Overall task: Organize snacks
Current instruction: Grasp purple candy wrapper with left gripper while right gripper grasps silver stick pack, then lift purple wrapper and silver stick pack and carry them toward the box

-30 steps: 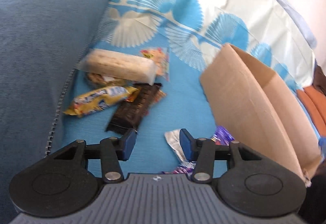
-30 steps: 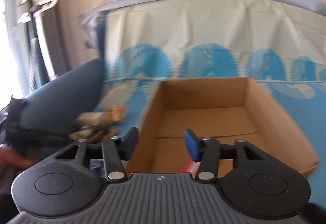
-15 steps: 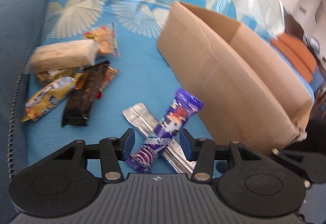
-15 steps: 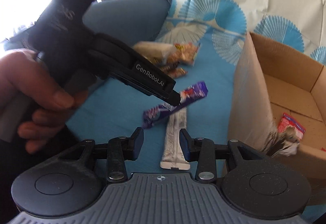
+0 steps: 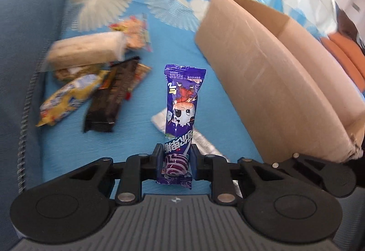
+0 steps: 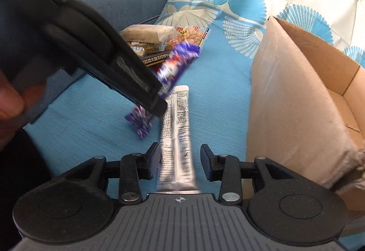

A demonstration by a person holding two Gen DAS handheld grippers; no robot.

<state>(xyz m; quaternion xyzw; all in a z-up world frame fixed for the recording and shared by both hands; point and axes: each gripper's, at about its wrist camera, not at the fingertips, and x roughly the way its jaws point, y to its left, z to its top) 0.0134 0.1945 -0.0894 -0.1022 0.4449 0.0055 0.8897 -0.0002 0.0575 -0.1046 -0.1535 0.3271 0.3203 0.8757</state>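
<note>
The purple snack [image 5: 182, 111] is gripped at its lower end by the just-closed left claw [image 5: 175, 159], presumably for transfer to the box [image 5: 273, 82], while the silver stick [image 6: 176, 137] on the blue cloth [image 5: 136, 148] is straddled, ungripped, by the open right claw [image 6: 179, 159].

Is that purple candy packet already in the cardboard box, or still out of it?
Out. The purple packet is pinched by the left gripper over the blue cloth, beside the cardboard box.

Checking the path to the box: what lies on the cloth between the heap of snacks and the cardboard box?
The silver packet, lying on the blue cloth, in the right wrist view.
</note>
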